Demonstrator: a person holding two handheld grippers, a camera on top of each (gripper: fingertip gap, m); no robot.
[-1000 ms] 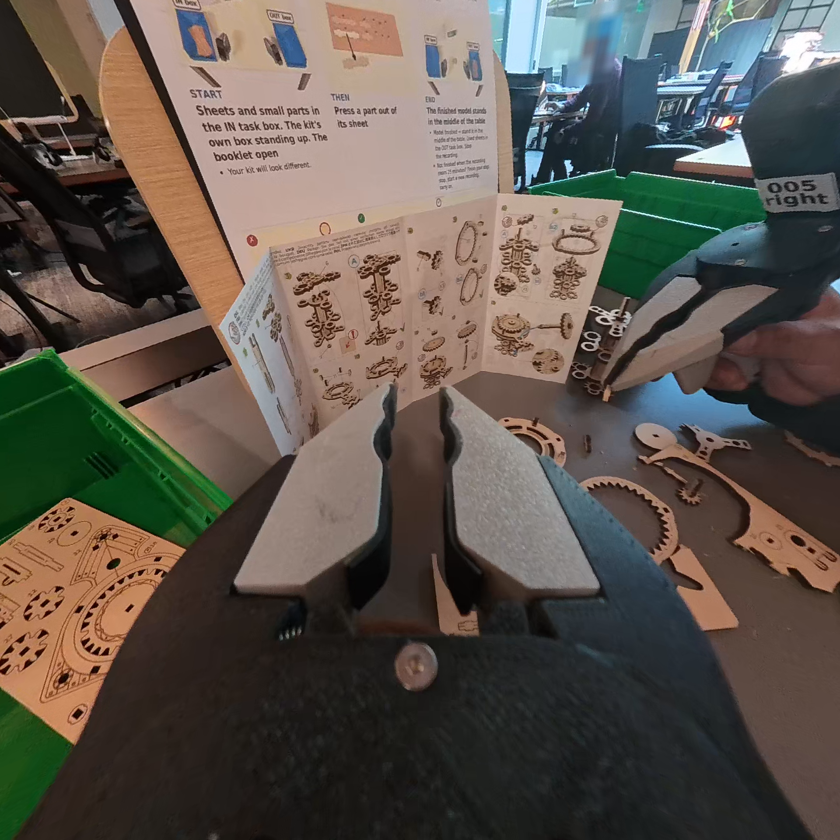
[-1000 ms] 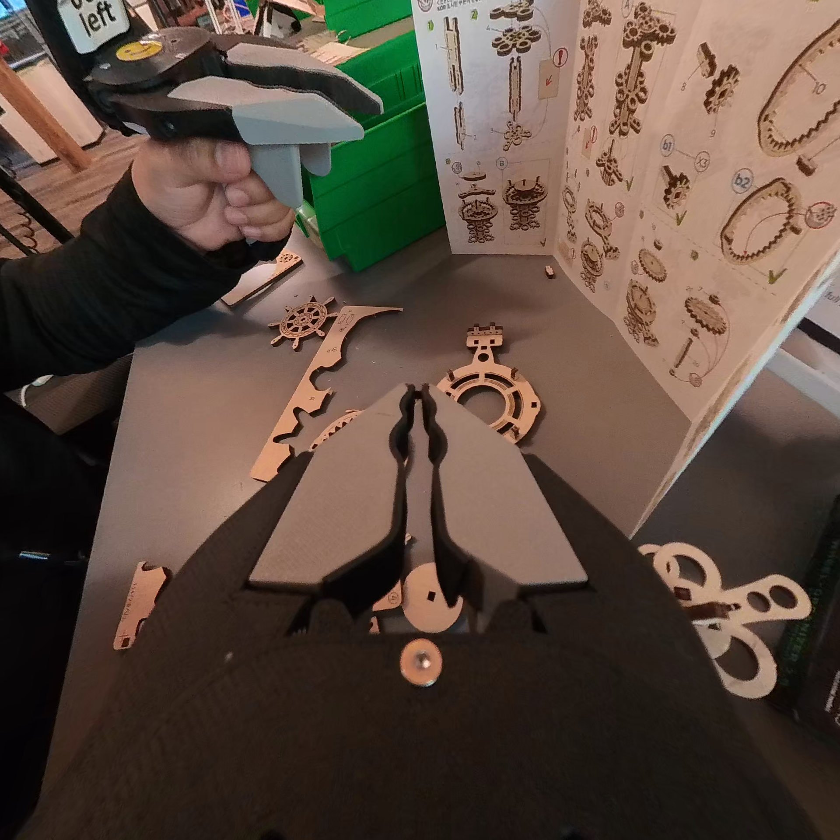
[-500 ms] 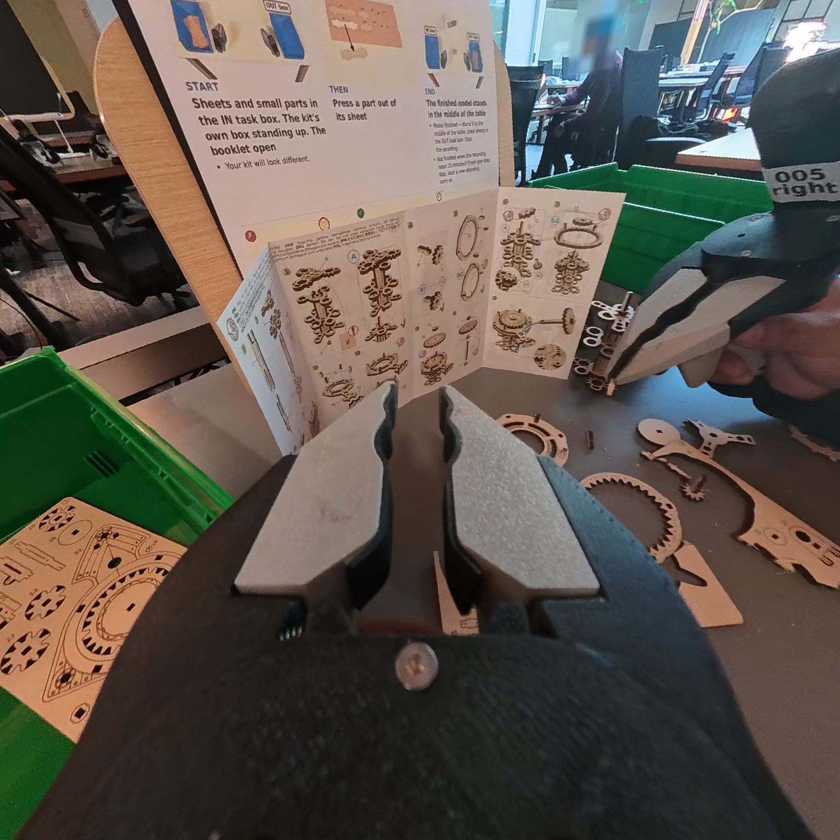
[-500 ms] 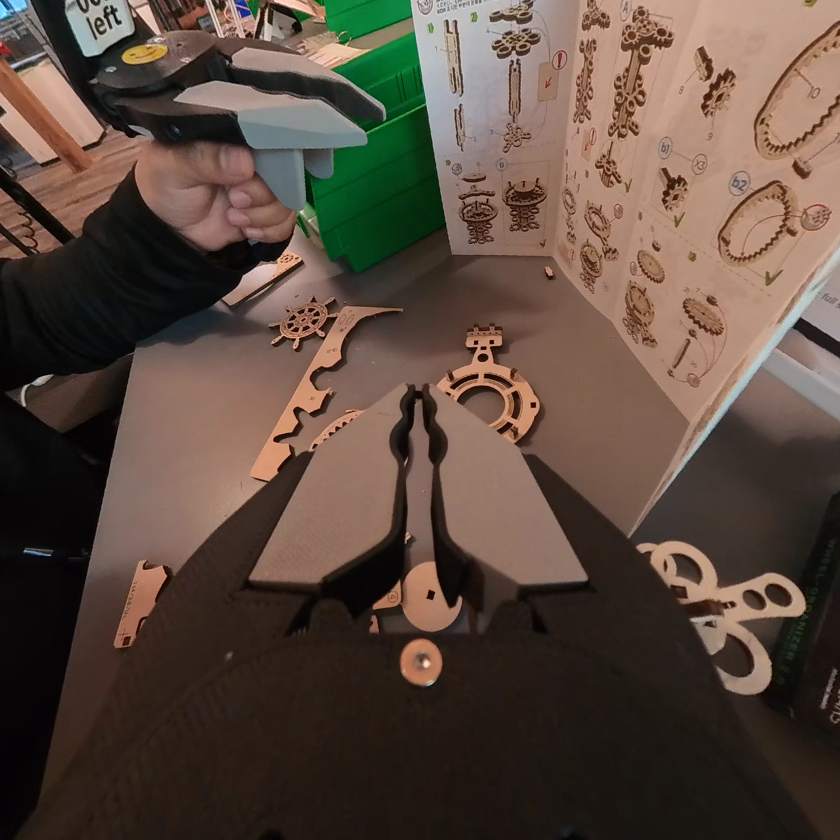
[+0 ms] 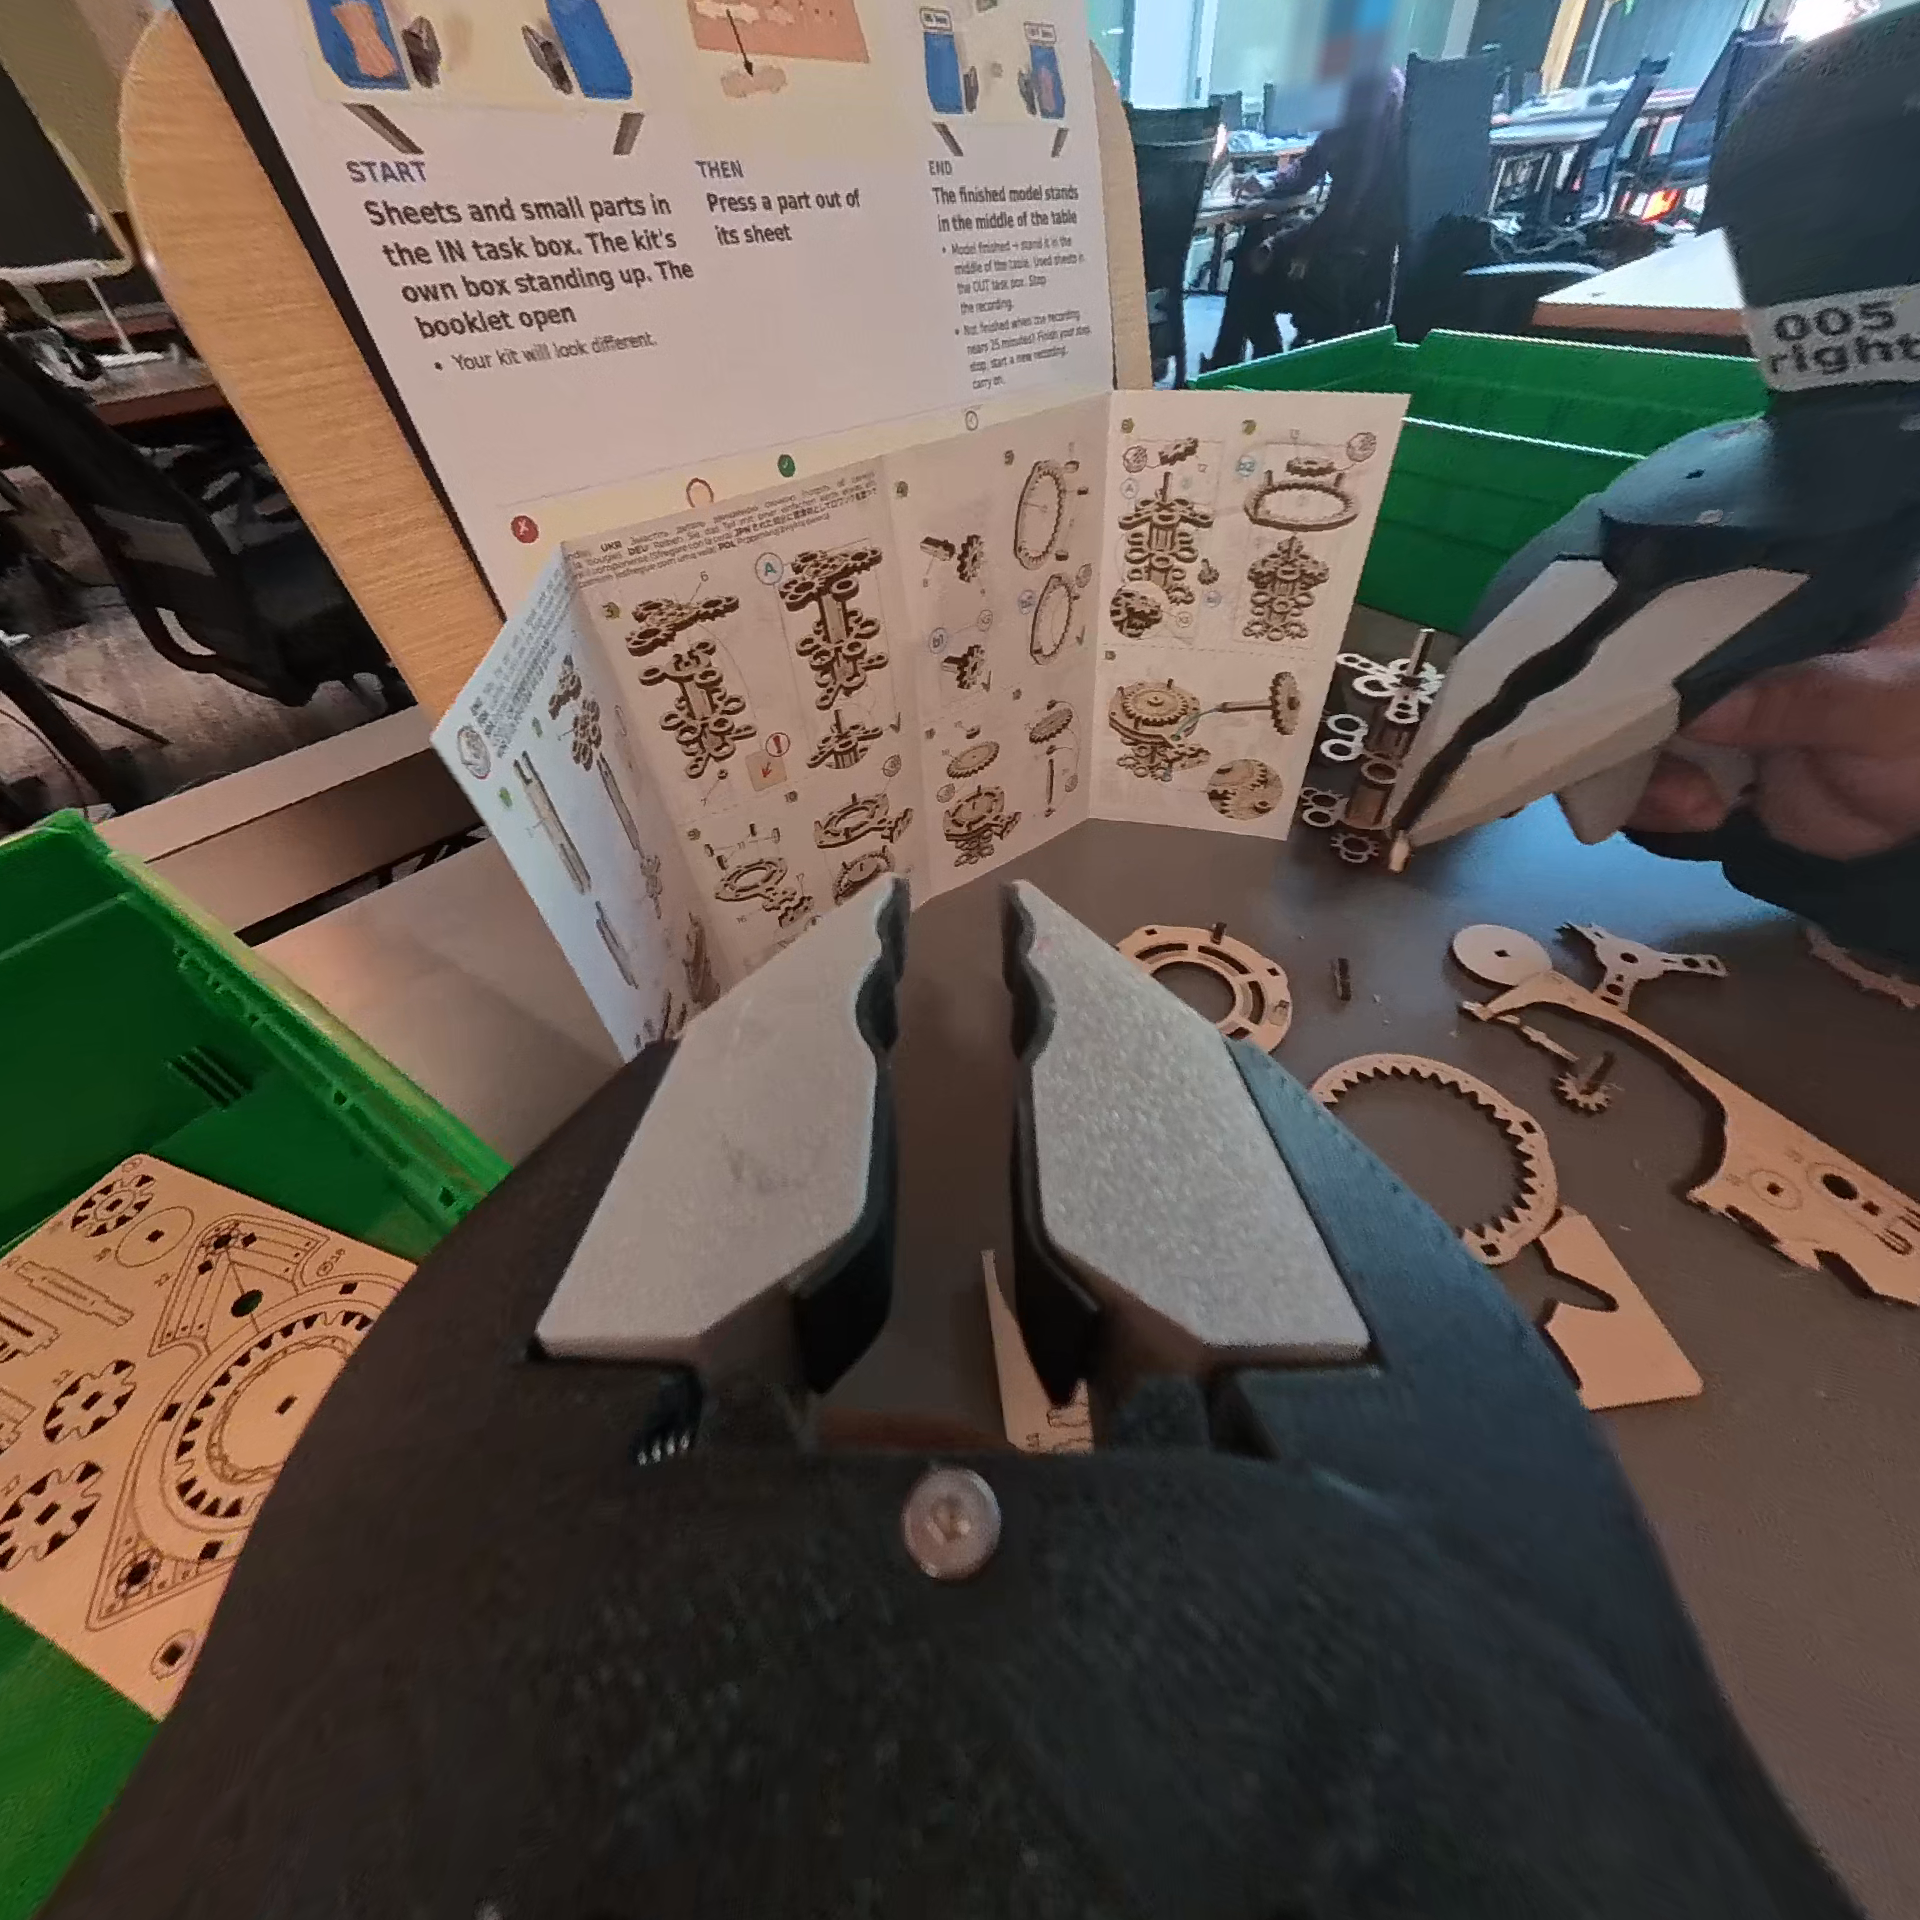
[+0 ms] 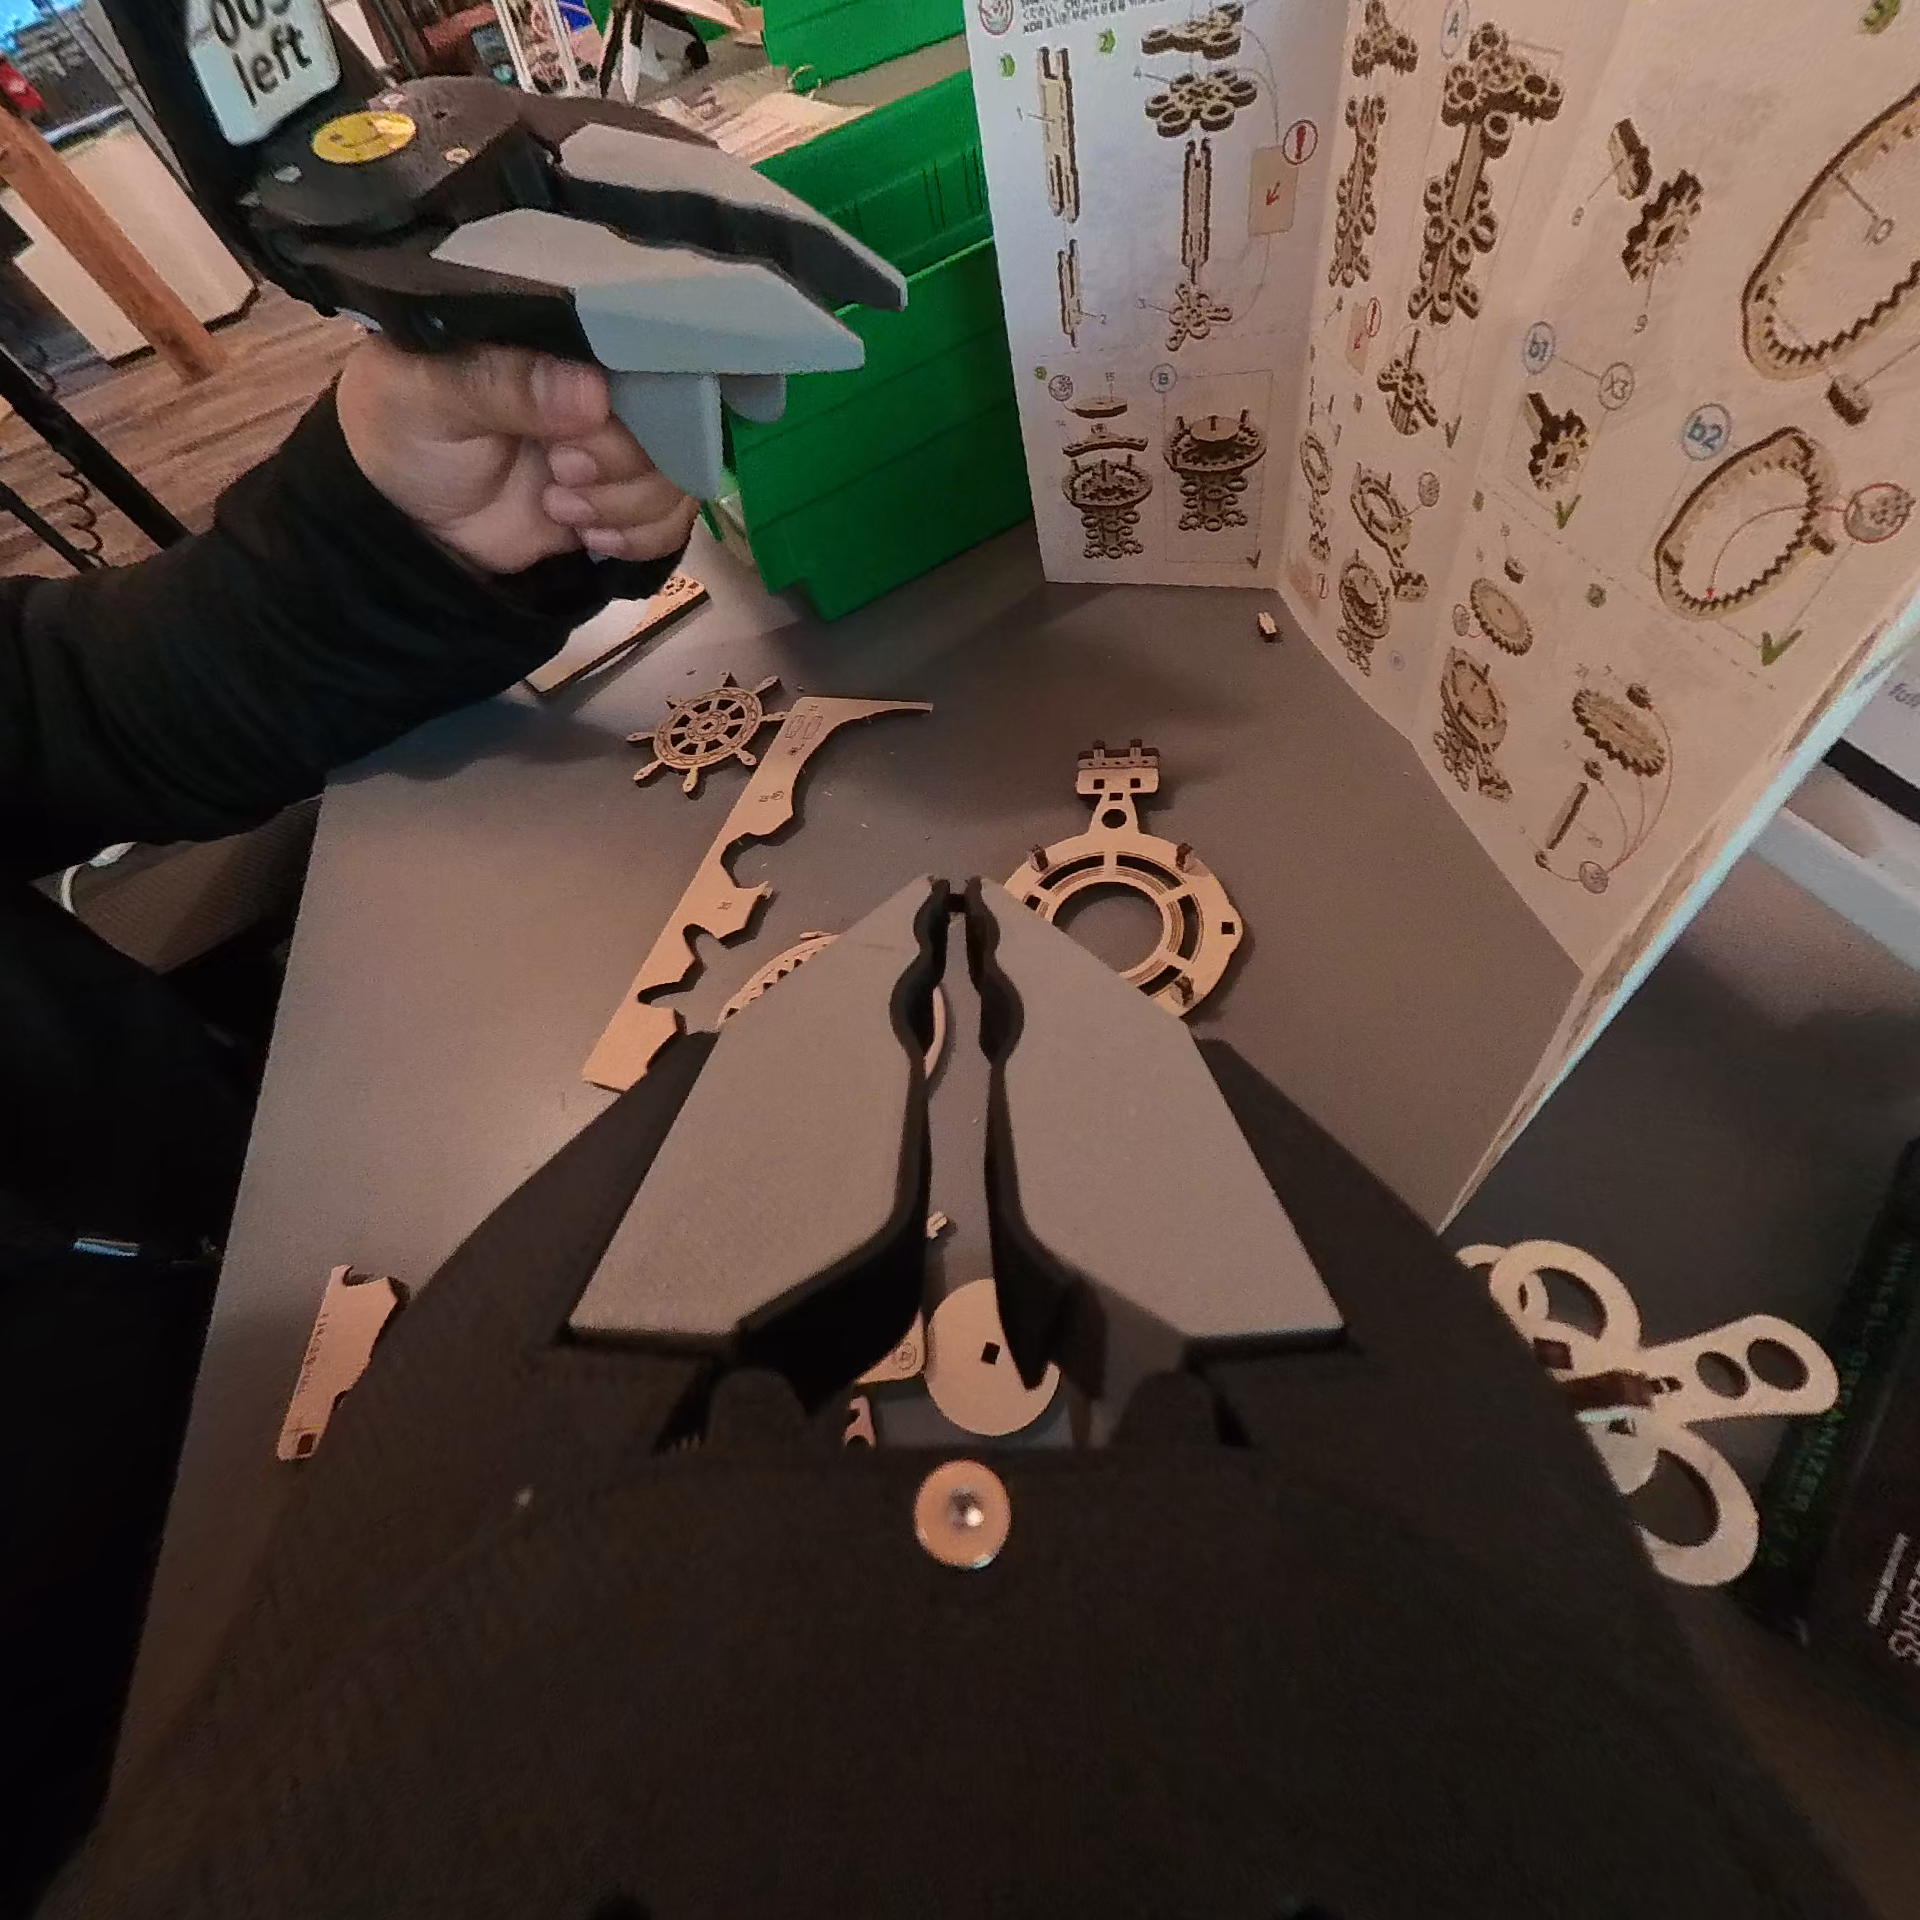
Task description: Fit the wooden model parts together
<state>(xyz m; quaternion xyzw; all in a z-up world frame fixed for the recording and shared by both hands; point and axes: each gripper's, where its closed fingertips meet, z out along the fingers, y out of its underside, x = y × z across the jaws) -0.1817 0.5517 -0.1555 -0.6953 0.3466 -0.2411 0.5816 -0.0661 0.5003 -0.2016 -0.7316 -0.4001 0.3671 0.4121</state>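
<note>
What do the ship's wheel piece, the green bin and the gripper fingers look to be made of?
Ship's wheel: thin pale plywood, probably laser-cut, given its dark cut edges. Green bin: glossy moulded plastic with ribbed walls. Right gripper fingers: matte grey, finely textured, likely printed plastic; black liner perhaps rubber.

We see the booklet [image 5: 935, 665] standing far on the table [image 5: 1766, 1558], parts [image 5: 1455, 1164] before it, a bin [image 5: 156, 1039] left.

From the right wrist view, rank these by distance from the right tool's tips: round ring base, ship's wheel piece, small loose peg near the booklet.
Measured from the right tool:
1. Round ring base, just right of the tips, almost beside them.
2. Ship's wheel piece, farther off to the left and ahead.
3. Small loose peg, farthest, ahead to the right at the foot of the booklet.
</note>
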